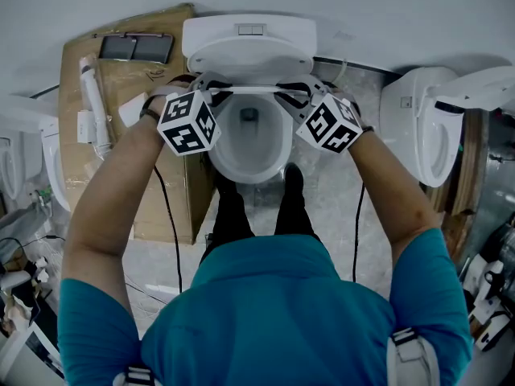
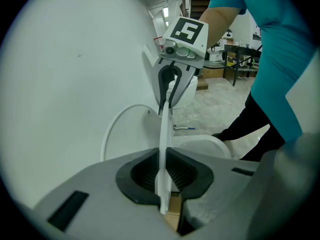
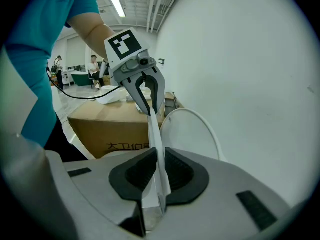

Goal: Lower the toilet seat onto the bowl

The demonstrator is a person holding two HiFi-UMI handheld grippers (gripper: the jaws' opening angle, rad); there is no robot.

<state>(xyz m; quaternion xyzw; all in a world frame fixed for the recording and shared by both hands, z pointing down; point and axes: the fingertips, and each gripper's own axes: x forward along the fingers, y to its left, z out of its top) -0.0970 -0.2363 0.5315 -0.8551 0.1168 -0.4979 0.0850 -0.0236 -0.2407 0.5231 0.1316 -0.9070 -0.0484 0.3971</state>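
Over the bowl (image 1: pixel 278 156), the left gripper (image 2: pixel 165 175) and right gripper (image 3: pixel 159 176) each pinch the thin edge of the raised toilet seat (image 1: pixel 253 92), one on either side.

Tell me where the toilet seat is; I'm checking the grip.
Head view, centre: the toilet seat stands raised at the rear of the bowl, clamped between the left gripper and right gripper.

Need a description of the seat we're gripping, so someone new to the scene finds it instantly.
Find the middle toilet, the one beside the cardboard box. Its toilet seat is the thin white piece raised edge-on above the open bowl. Unlike the neighbouring toilet on the right, it has the left tool and right tool clamped on its rim.
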